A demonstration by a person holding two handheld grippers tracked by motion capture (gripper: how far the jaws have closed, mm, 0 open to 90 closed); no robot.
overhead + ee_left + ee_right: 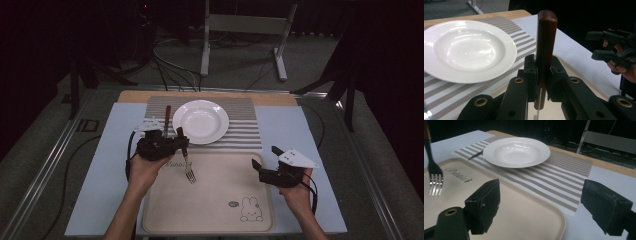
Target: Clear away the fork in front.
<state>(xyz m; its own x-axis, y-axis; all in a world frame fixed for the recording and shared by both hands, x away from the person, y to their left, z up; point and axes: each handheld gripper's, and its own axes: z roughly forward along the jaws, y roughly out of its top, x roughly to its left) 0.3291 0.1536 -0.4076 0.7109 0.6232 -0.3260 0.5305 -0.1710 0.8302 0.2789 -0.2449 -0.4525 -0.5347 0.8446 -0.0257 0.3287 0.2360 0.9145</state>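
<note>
Dark floor and trailing cables surround the bench (110, 165), which carries a striped placemat (245, 127) and a beige tray (215, 190) just in front of it. Taking the white plate (201, 121) on the placemat as landmark: the left claw (172, 142) sits just beside its front-left edge, jaws clamped on the brown wooden handle of a fork (189, 170). That fork hangs tines-down over the tray's left part, in front of the plate. A dark knife (166, 119) lies on the mat left of the plate. The right claw (267, 161), jaws spread with nothing between them, hovers over the tray's right edge, well apart from the plate.
</note>
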